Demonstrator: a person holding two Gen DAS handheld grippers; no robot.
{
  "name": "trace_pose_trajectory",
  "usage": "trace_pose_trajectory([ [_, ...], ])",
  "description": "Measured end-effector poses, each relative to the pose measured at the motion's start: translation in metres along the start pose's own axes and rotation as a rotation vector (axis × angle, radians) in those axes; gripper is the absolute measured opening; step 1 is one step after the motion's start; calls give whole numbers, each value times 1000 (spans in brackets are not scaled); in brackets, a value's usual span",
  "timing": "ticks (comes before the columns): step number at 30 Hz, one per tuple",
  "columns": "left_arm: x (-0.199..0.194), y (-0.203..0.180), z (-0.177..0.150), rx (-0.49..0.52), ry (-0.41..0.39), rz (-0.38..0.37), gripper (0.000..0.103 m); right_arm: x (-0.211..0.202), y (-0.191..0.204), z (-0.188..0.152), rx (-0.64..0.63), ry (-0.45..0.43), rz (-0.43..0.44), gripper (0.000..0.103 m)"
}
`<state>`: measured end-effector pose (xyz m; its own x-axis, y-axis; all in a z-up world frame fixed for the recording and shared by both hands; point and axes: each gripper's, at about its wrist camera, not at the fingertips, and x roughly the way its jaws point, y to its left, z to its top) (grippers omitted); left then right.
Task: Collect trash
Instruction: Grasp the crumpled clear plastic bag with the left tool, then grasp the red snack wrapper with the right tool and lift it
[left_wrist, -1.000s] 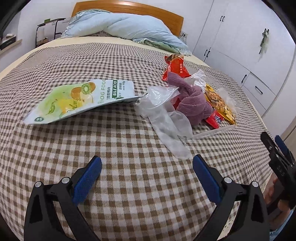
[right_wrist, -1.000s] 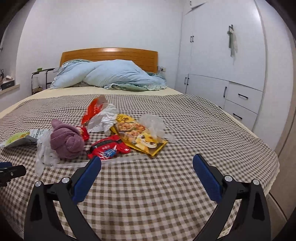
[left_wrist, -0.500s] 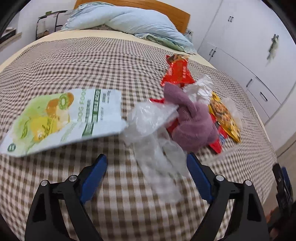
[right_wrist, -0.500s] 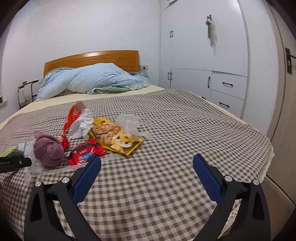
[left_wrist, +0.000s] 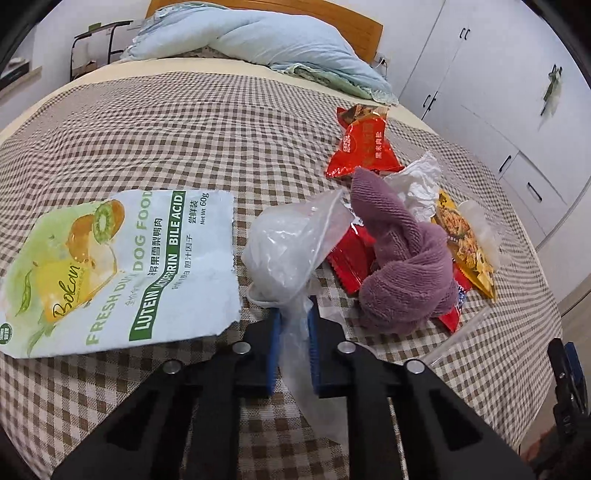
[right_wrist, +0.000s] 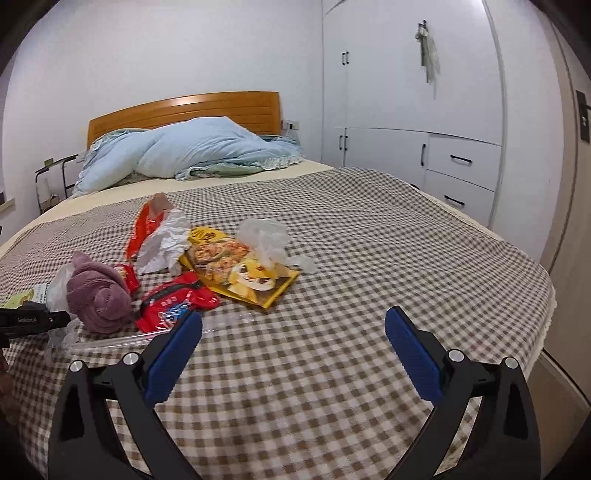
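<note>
Dog-food pouch (left_wrist: 122, 266) left of plastic bag (left_wrist: 291, 240), rolled towel (left_wrist: 402, 266) right, all on bed (left_wrist: 147, 122).

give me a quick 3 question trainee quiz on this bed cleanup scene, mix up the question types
1. True or false: the right gripper has its jaws wide apart with nothing between them.
2. Multiple choice: what sits between the pads of the left gripper, whose jaws are closing?
A. the dog food pouch
B. the clear plastic bag
C. the purple towel
3. Fill in: the yellow snack packet lies on the ____ bedspread.

Key
1. True
2. B
3. checked
</note>
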<state>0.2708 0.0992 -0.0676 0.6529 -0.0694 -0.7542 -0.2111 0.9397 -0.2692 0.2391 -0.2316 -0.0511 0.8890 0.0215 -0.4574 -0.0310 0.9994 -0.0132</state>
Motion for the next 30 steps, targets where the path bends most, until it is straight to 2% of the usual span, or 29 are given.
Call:
trace_pose_trajectory([
  [7, -20, 1, 0, -3, -59, -30, 5, 12, 27, 10, -48, 38, 56, 95],
  [14, -35, -2, 1, 17, -117, -38, 5, 43, 71, 21, -167, 167, 120, 95],
  [18, -34, -1, 3, 11, -116, -44, 4, 66, 90, 27, -217, 231, 110, 95],
  [24, -30, -5, 3, 30, -120, -37, 4, 101, 102, 33, -205, 326, 135, 95],
  [30, -24, -3, 5, 17, -105, -38, 4, 124, 113, 22, -193, 418, 171, 95],
])
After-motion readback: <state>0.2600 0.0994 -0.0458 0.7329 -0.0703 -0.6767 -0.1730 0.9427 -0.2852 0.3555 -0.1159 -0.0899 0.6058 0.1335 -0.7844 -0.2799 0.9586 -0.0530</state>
